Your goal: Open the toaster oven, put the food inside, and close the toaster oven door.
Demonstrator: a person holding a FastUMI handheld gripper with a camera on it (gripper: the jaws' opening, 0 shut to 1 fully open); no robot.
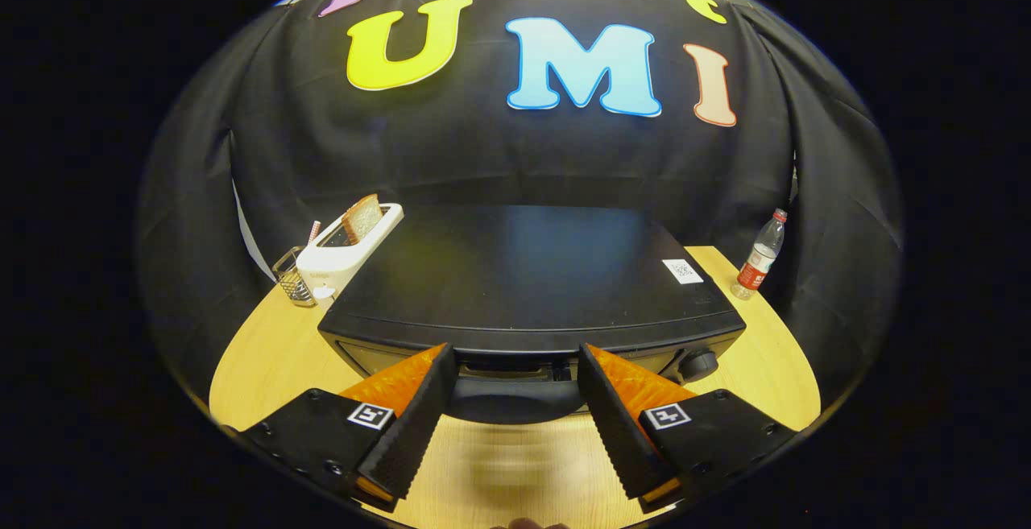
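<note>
A: Where is the toaster oven?

B: The toaster oven (532,287) sits on the wooden table (266,352), straight ahead of the gripper (515,372). Its flat dark top runs back toward the booth's cloth wall, and its front faces the fingers. The door looks closed.

A: And the fingers?

B: Spread wide, holding nothing. The tips reach the front of the oven, one on each side of the door handle (515,396) — the handle lies in the gap between them. Whether the tips touch the oven's face I cannot tell.

A: What else stands about?

B: A knob (697,363) on the oven's front, just beyond the right finger. On the top, near the right rear corner, a small white sticker (682,270). To the left of the oven, close against its side, a white pop-up toaster (348,259) with a slice of bread (362,217) standing up out of its slot. Just left of that, a small wire-mesh holder (294,279) with a stick-like thing poking up from it; too small to name.

A: On the right?

B: A plastic bottle (761,255) with a red label and red cap, upright near the table's far right edge, well apart from the oven.

A: Anything in the way?

B: Only bare table lies below the fingers, in front of the door.
</note>
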